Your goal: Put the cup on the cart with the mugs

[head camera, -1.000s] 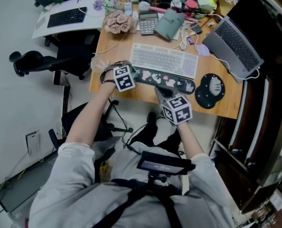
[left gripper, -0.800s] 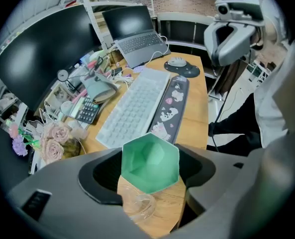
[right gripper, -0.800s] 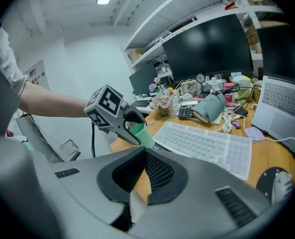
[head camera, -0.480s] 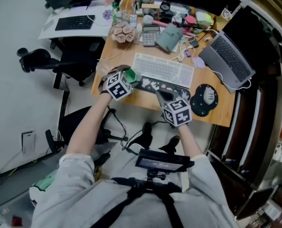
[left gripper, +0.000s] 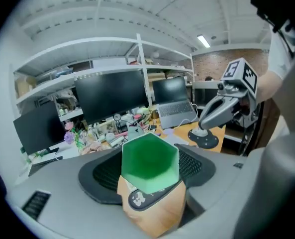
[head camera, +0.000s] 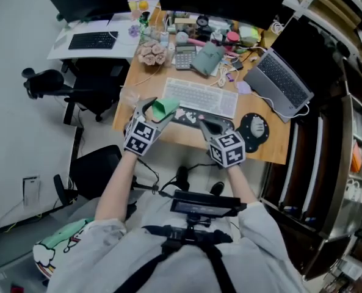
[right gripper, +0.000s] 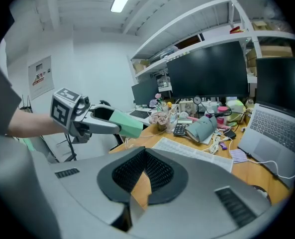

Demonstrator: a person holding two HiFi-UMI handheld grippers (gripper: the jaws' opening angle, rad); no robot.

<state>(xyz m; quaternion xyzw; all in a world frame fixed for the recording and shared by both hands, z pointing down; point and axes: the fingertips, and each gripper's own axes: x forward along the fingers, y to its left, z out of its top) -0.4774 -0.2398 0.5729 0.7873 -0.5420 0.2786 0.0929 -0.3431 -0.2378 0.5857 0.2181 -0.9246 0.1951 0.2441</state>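
**Head view.** Looks down on a cluttered wooden worktop at 12 o'clock. Shows a white keyboard at its middle, a patterned wrist rest just in front, and a calculator behind. Also takes in an open laptop at 2 o'clock and a mouse on a round black pad. Finds a white desk with a black keyboard at 10 o'clock, an office chair on pale floor beside it, and dark shelving at 3 o'clock. Catches the left gripper over the worktop's near edge, holding the green cup in the air. Places the right gripper near it at 3 o'clock, not touching.

**Left gripper view.** Shows the fingers pinching the green cup by its sides, hexagonal end toward the lens. Picks out a dark monitor and the laptop beyond, with the right gripper at 2 o'clock.

**Right gripper view.** Shows the fingers pressed together at the tips, with nothing between them. Looks across the keyboard to the calculator and a monitor. Finds the left gripper with the cup at 10 o'clock.

**Against the earlier frames.**
- Finds the worktop higher and smaller in the head view.
- Finds the left marker cube lower, toward 7 o'clock, and the cup now clear of it. A second ago the cup could not be seen.
- Finds the right gripper almost where it was.
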